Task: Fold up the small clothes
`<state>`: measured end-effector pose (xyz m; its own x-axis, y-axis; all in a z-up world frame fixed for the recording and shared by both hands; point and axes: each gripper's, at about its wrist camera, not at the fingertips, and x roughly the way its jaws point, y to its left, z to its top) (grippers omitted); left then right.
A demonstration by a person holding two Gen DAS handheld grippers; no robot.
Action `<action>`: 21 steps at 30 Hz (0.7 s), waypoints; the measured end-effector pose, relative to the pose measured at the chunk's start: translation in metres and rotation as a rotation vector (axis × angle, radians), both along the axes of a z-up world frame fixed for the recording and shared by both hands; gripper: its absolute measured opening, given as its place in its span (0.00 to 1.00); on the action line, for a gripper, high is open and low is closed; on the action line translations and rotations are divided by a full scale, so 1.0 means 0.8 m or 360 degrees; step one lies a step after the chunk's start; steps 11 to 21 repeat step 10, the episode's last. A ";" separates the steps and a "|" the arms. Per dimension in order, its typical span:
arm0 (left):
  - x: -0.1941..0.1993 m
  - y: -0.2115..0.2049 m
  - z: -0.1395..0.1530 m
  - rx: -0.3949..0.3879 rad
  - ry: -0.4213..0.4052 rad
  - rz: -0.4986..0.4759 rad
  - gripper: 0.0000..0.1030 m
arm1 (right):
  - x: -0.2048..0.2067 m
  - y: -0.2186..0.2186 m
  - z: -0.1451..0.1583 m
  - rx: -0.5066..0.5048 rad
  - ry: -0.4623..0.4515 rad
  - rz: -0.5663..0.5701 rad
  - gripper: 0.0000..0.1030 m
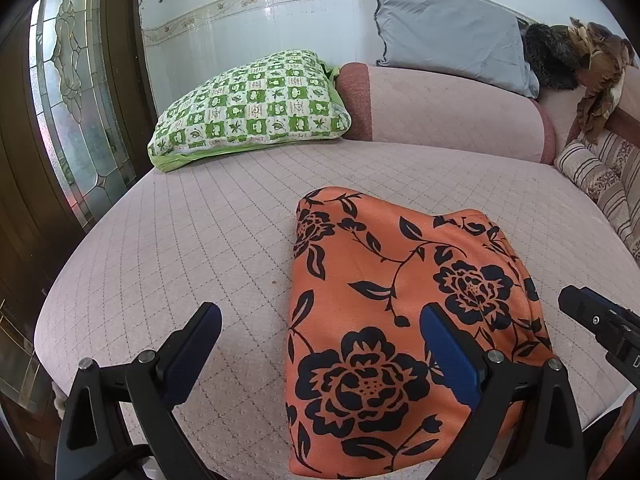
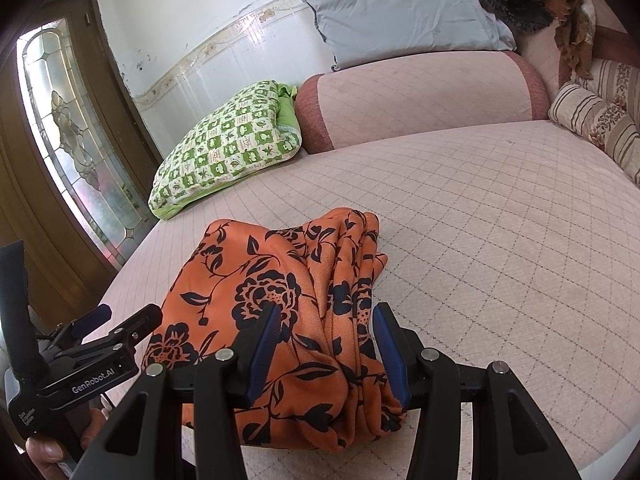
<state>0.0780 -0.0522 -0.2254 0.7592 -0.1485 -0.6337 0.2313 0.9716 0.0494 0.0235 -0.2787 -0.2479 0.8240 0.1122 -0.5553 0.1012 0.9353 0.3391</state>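
Right tongs (image 2: 326,344) spread astride folded orange cloth (image 2: 280,320), bed (image 2: 500,240)

Folded garment (image 1: 400,320), orange with black roses and leaves. Quilted bed cover (image 1: 200,232), pale pink with a diamond grid. Pillow (image 1: 252,108), green-and-white checks (small leaf motifs). Second pillow (image 1: 448,28), plain grey-blue. Bolster (image 2: 420,92), pink with darker red ends. Both grippers' pads (image 1: 452,356), blue on black.
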 end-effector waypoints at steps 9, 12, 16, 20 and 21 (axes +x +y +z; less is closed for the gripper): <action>-0.001 0.005 0.004 -0.0104 0.0005 -0.0049 0.96 | 0.002 0.004 -0.002 -0.0011 0.0008 0.0020 0.50; 0.001 0.006 0.004 -0.0111 0.0014 -0.0048 0.96 | 0.002 0.004 -0.001 -0.0015 0.0007 0.0021 0.50; 0.001 0.006 0.004 -0.0111 0.0014 -0.0048 0.96 | 0.002 0.004 -0.001 -0.0015 0.0007 0.0021 0.50; 0.001 0.006 0.004 -0.0111 0.0014 -0.0048 0.96 | 0.002 0.004 -0.001 -0.0015 0.0007 0.0021 0.50; 0.001 0.006 0.004 -0.0111 0.0014 -0.0048 0.96 | 0.002 0.004 -0.001 -0.0015 0.0007 0.0021 0.50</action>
